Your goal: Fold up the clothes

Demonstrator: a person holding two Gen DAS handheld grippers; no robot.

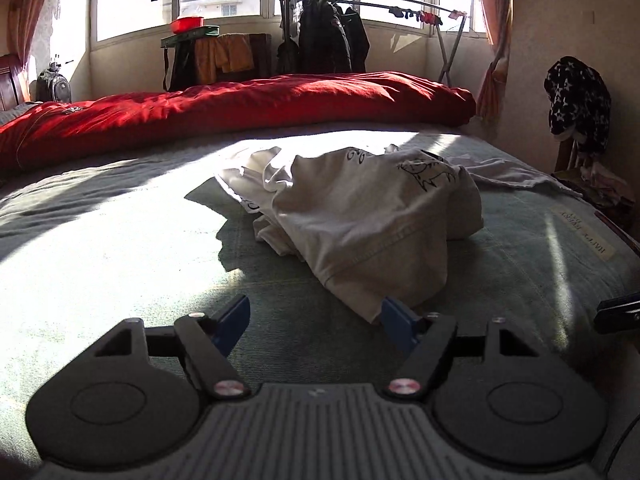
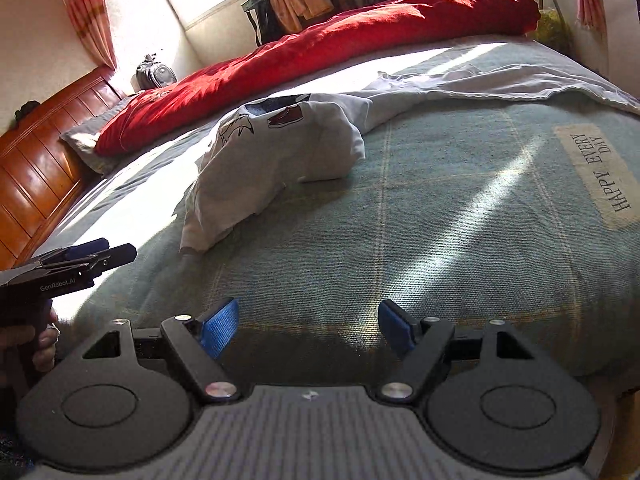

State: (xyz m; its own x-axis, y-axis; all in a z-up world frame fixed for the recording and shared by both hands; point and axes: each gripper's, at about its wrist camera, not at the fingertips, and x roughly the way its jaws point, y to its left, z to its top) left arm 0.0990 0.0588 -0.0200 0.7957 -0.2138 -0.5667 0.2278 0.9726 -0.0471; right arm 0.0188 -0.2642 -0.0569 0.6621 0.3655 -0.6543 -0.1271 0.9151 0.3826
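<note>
On the green plaid bedspread (image 2: 440,208), a crumpled white printed T-shirt (image 1: 360,216) lay at twelve o'clock from the left gripper (image 1: 316,320), its hem corner just touching the right-hand pad. The jaws stood partly open, holding nothing. The right gripper (image 2: 308,324) gaped wide and empty, shirt at eleven o'clock. The cotton looked light, limp and easily bunched; that hem corner seemed the best hold.
</note>
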